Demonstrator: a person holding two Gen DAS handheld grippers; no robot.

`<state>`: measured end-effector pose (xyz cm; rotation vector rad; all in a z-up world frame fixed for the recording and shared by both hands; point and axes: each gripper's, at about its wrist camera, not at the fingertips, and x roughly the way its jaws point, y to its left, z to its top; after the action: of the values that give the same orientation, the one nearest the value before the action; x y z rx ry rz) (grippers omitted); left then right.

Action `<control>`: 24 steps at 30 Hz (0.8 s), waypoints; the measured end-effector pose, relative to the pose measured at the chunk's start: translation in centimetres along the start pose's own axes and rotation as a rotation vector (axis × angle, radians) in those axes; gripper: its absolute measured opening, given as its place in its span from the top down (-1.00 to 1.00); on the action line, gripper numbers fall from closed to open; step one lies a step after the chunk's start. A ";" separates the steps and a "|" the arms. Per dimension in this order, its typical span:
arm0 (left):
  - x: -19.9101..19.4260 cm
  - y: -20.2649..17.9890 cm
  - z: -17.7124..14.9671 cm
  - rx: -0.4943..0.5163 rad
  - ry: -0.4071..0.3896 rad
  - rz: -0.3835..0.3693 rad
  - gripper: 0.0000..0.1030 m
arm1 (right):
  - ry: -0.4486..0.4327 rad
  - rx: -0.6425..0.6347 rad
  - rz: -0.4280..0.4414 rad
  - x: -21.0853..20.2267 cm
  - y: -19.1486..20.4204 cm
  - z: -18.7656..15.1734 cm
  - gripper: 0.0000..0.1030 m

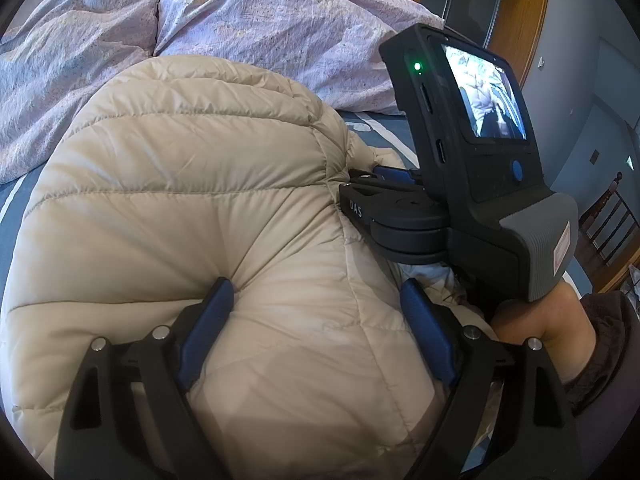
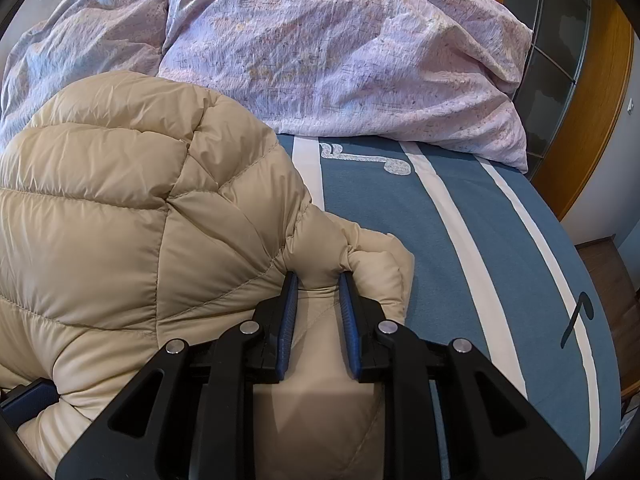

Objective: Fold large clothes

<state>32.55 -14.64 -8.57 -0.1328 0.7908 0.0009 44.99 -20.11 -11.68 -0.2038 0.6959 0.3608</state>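
Observation:
A beige quilted down jacket (image 1: 180, 184) lies bunched on the blue striped bed sheet (image 2: 400, 216); it also fills the left of the right wrist view (image 2: 120, 200). My left gripper (image 1: 316, 292) is pressed into the jacket's bulk with its blue pads wide apart, a thick fold of fabric between them. My right gripper (image 2: 318, 280) is shut on a fold at the jacket's right edge, pads squeezing the puffy fabric. The right gripper's body and screen (image 1: 472, 152) show at right in the left wrist view, held by a hand.
A rumpled lilac duvet (image 2: 340, 52) lies across the far side of the bed. A wooden-framed door (image 2: 568, 72) stands at the right. Bare blue sheet with white stripes extends right of the jacket to the bed edge (image 2: 580, 280).

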 end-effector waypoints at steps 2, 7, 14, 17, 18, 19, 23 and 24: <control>0.0 0.0 0.0 -0.001 0.000 -0.001 -0.64 | 0.000 0.000 0.001 0.0 0.0 0.0 0.57; 0.0 -0.1 0.0 0.000 -0.001 0.000 -0.64 | -0.001 0.001 0.001 0.0 0.0 0.0 0.56; 0.0 -0.1 -0.1 0.000 -0.001 0.000 -0.64 | -0.001 0.001 0.000 0.0 0.0 0.0 0.56; 0.0 -0.2 -0.1 0.000 -0.001 -0.001 -0.64 | -0.002 0.001 0.000 0.0 0.0 0.0 0.55; 0.0 -0.1 -0.1 0.000 -0.001 0.000 -0.64 | -0.002 0.001 0.000 0.0 0.0 0.0 0.55; 0.0 -0.1 -0.1 0.001 -0.001 0.000 -0.64 | -0.002 0.001 0.000 0.0 0.0 0.0 0.55; 0.0 -0.2 -0.1 0.001 -0.001 0.000 -0.64 | -0.002 0.002 0.001 0.1 -0.1 0.0 0.55; 0.0 -0.2 -0.1 0.001 -0.001 0.000 -0.64 | -0.003 0.003 0.002 0.0 0.0 0.0 0.55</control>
<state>32.52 -14.84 -8.60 -0.1319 0.7894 0.0003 45.01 -20.16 -11.74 -0.2003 0.6939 0.3615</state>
